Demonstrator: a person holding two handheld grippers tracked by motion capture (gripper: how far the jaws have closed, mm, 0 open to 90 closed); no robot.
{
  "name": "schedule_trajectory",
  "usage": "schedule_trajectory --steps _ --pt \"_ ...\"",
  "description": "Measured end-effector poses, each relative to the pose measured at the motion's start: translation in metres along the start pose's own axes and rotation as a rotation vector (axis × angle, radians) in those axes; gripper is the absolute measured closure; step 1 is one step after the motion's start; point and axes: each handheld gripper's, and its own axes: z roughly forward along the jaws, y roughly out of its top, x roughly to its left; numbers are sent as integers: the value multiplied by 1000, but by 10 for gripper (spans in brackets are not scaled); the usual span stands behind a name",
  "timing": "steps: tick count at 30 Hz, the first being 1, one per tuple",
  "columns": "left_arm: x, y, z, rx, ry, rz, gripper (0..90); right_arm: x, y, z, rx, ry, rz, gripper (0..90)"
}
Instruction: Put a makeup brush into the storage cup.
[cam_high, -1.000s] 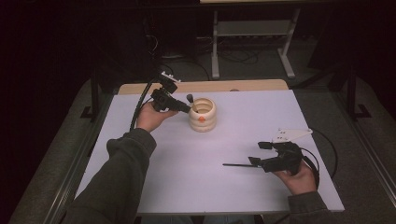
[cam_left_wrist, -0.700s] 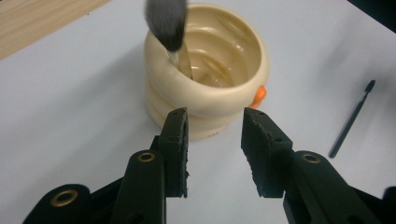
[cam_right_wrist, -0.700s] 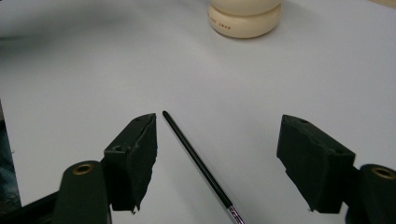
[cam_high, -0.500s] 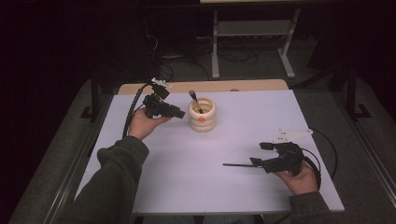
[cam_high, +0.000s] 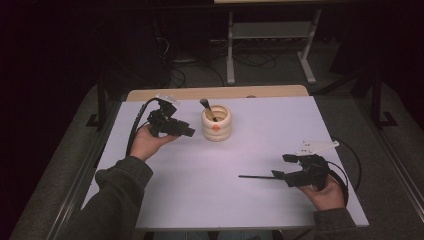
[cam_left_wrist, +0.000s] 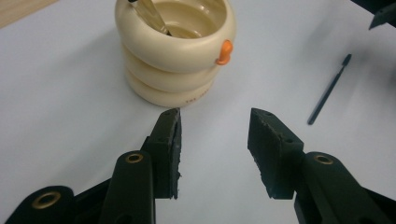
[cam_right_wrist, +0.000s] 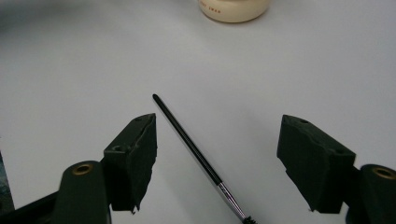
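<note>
A cream ringed holder (cam_high: 216, 122) (cam_left_wrist: 175, 51) with an orange knob stands at the table's back middle, with a dark-tipped brush (cam_high: 207, 107) (cam_left_wrist: 149, 14) leaning inside it. My left gripper (cam_high: 189, 132) (cam_left_wrist: 215, 126) is just left of the holder and apart from it. Its jaws have just been opening, with nothing between them. At the front right, my right gripper (cam_high: 280, 166) (cam_right_wrist: 218, 122) rests low and open. A thin black brush (cam_high: 257, 176) (cam_right_wrist: 187, 140) (cam_left_wrist: 327, 91) lies on the table between its jaws, touching neither pad.
The white table top (cam_high: 250, 210) has a wooden strip (cam_high: 225, 92) along its back edge. Behind it stands a metal frame (cam_high: 270, 40) on a dark floor with cables. The holder's base (cam_right_wrist: 233, 9) is at the top of the right gripper view.
My left gripper has drawn back to the left, away from the holder, and its jaws stand wider. The brush stays in the holder. The right gripper has not moved.
</note>
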Motion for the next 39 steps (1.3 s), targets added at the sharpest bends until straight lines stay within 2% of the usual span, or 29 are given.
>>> schedule_trajectory --steps 8,20,28,31,36,39 --pt "-11 -3 2 2 -15 34 519 -2 -3 -1 10 -3 5 272" --pt "-24 -4 4 3 -41 61 490 -1 -3 -4 5 -12 -3 263" --pt "-37 -4 12 9 -51 99 472 -2 -3 -1 10 -7 12 253" --pt "-43 -5 15 11 -55 114 468 -4 -4 -1 11 -12 4 251" --pt "-50 -4 22 27 -59 142 440 -5 -6 -3 23 -24 23 245" --pt "-56 -5 25 15 -75 147 426 -6 -5 -5 17 -32 25 239"
